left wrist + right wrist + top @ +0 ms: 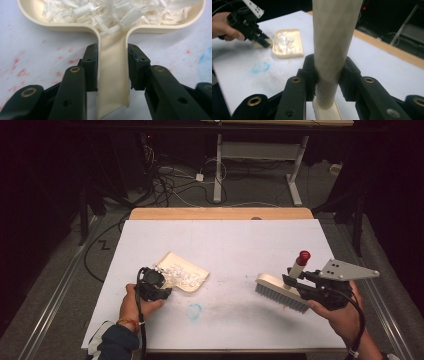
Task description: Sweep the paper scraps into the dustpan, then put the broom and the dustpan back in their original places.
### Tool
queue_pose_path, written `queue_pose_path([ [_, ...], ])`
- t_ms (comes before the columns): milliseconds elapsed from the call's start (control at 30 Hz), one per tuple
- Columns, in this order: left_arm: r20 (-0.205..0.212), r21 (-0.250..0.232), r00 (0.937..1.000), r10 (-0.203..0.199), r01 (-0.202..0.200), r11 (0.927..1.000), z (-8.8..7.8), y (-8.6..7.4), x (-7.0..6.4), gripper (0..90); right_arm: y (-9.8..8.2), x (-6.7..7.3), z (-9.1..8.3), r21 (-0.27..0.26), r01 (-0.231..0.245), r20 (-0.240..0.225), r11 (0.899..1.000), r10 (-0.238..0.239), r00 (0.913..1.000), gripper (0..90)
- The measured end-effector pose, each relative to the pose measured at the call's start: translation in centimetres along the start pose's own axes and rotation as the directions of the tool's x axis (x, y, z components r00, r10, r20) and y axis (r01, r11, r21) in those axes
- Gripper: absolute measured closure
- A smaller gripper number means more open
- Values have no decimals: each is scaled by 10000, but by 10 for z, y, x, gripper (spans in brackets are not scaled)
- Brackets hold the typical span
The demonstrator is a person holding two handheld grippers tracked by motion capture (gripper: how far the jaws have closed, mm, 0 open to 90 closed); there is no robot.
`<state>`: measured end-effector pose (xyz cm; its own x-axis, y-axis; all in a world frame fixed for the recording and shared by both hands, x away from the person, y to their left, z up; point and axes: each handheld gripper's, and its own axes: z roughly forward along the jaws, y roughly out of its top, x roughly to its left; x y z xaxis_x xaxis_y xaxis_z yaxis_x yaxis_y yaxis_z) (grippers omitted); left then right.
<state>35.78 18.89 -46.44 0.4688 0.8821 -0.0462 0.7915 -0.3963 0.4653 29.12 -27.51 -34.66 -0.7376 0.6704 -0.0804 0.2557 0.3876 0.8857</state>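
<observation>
Dustpan, left of centre on the table, is heaped with white shreds; the left gripper clamps its handle. Tilting it could likely spill them. At the right, the right gripper clamps the brush handle.

The worktop was wooden, covered by a white sheet smudged with a blue ring and faint red flecks. A cream dustpan heaped with white shreds lay on the sheet, left of centre.
</observation>
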Motion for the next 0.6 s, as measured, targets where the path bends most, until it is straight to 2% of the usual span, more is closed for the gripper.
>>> queue_pose_path([
  [67,-90,-91,9983,-571,570,9983,-2,-5,10,627,-5,-4,-9,93,-202,-120,9998,203,9997,706],
  [167,-200,-353,9916,-1279,1271,9913,-3,-11,18,617,-12,-11,-18,434,-464,-495,9980,485,9976,705],
  [233,-47,-453,9895,-1448,1444,9885,-3,-13,17,561,-17,-16,-20,585,-598,-595,9965,633,9962,706],
  [367,-22,-523,9931,-1169,1166,9918,-5,-14,5,474,-23,-28,-14,1157,-896,-762,9892,988,9922,705],
  [433,265,-507,9953,-926,939,9943,-7,-16,-2,446,-26,-34,-9,1357,-1044,-833,9852,1163,9897,704],
  [533,344,-632,9968,-720,741,9952,-10,-21,-9,430,-29,-40,0,1667,-1169,-753,9790,1309,9885,704],
  [600,446,-657,9979,-465,494,9966,-11,-23,-14,427,-27,-43,4,1673,-1185,-625,9788,1305,9895,701],
])
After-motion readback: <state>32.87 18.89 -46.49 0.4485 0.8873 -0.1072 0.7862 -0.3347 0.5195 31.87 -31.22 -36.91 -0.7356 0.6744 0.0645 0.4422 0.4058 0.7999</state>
